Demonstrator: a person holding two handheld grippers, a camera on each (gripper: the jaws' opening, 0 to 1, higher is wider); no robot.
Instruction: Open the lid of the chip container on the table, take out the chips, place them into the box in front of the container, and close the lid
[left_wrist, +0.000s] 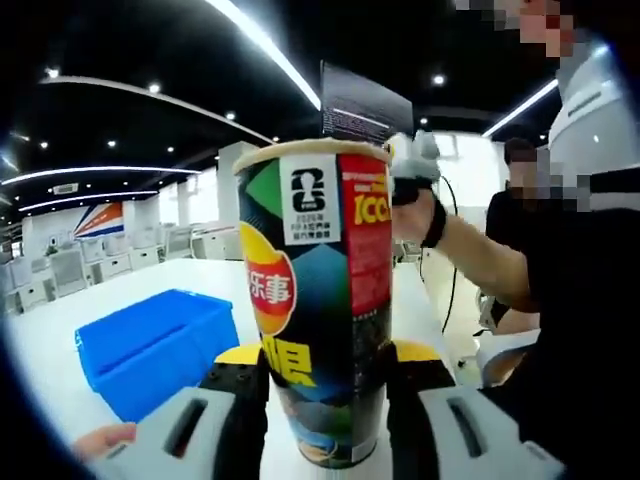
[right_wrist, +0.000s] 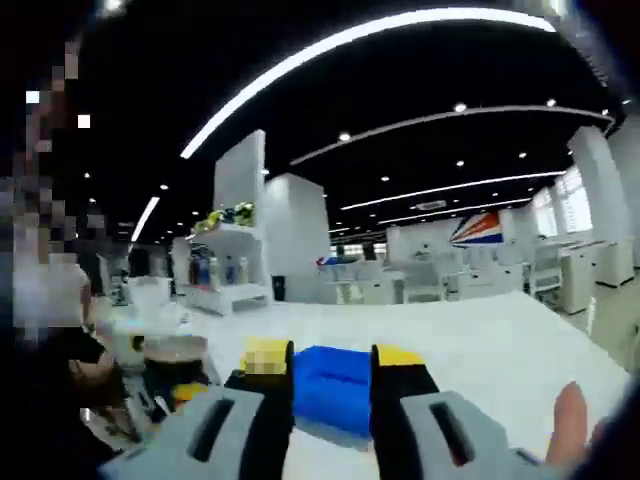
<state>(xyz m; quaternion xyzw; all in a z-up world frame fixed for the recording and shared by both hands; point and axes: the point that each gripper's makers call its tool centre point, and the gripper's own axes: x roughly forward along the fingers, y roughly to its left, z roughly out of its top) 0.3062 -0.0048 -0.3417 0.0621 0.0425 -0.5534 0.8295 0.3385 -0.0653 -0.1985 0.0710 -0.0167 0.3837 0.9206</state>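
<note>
In the left gripper view, the left gripper (left_wrist: 327, 375) is nearest to the camera, and its two black jaws with yellow tips press on both sides of the chip container (left_wrist: 318, 300), so it is clenched on the lower half of it. The chip container is a tall tube that stands upright on the white table (left_wrist: 150, 275). Its wall is mostly dark with green and blue shapes, a red band with white print runs down one side, a red and yellow round logo with Chinese characters sits on the middle, and a white label with a black figure is near the top. The top edge is a pale rim and looks uncovered, but I cannot tell this for sure. Just beside the container lies the blue box (left_wrist: 155, 345), open on top. Behind the container a person's hand (left_wrist: 412, 205) is raised beside its top rim and holds a grey device. In the right gripper view, the right gripper (right_wrist: 330, 375) is held over the table (right_wrist: 480, 340), its jaws stand apart with nothing between them, and the blue box (right_wrist: 332, 385) shows further away through the gap. A fingertip (right_wrist: 568, 410) shows at the lower edge.
</note>
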